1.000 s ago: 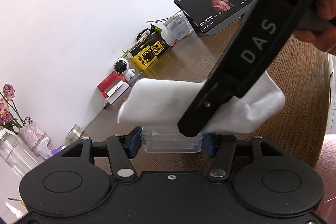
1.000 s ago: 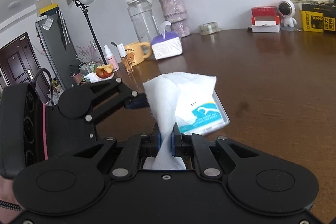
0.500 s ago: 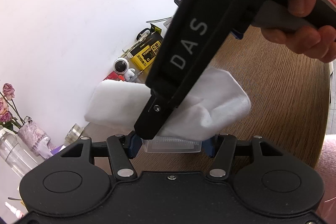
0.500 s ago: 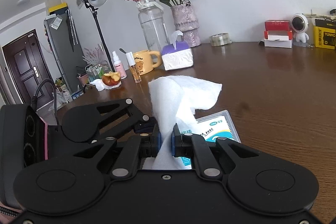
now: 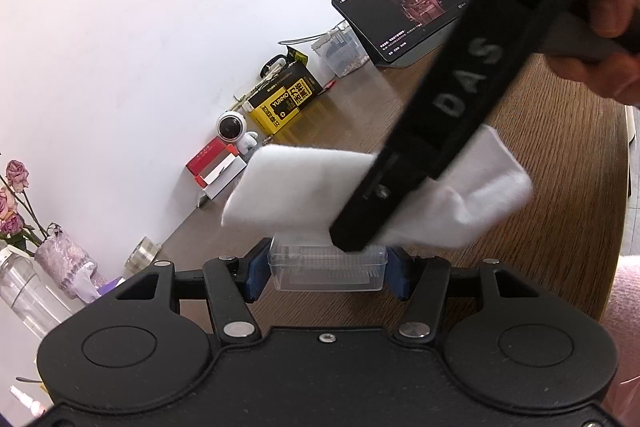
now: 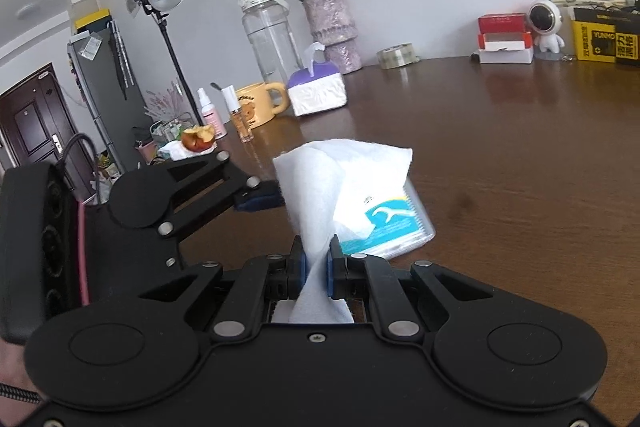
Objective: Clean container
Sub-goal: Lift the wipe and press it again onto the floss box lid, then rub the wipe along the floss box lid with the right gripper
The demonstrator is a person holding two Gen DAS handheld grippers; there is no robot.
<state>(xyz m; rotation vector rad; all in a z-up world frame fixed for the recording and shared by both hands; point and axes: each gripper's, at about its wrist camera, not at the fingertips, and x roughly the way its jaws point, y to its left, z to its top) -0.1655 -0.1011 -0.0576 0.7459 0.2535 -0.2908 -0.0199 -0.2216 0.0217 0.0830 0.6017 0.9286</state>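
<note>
My left gripper [image 5: 326, 269] is shut on a small clear plastic container [image 5: 328, 267], holding it by its two short sides above the brown table. The container's lid with a blue and white label shows in the right wrist view [image 6: 388, 223]. My right gripper [image 6: 317, 261] is shut on a white cloth [image 6: 344, 183], which lies draped over the container's top. In the left wrist view the right gripper's black body [image 5: 440, 131] reaches down from the upper right and presses the cloth [image 5: 304, 191] onto the container. The left gripper's linkage shows in the right wrist view [image 6: 192, 195].
On the brown wooden table [image 6: 500, 131] stand a tissue box [image 6: 316, 91], a yellow mug [image 6: 256, 103], a vase of roses [image 6: 332, 31], a clear jug [image 6: 270, 31], a tape roll [image 6: 398, 55], red and white boxes [image 6: 504, 43], a yellow box [image 5: 284, 99] and a tablet [image 5: 404, 7].
The right gripper and the cloth swept left across the container's top, then back to the right. The left gripper kept the container still.
</note>
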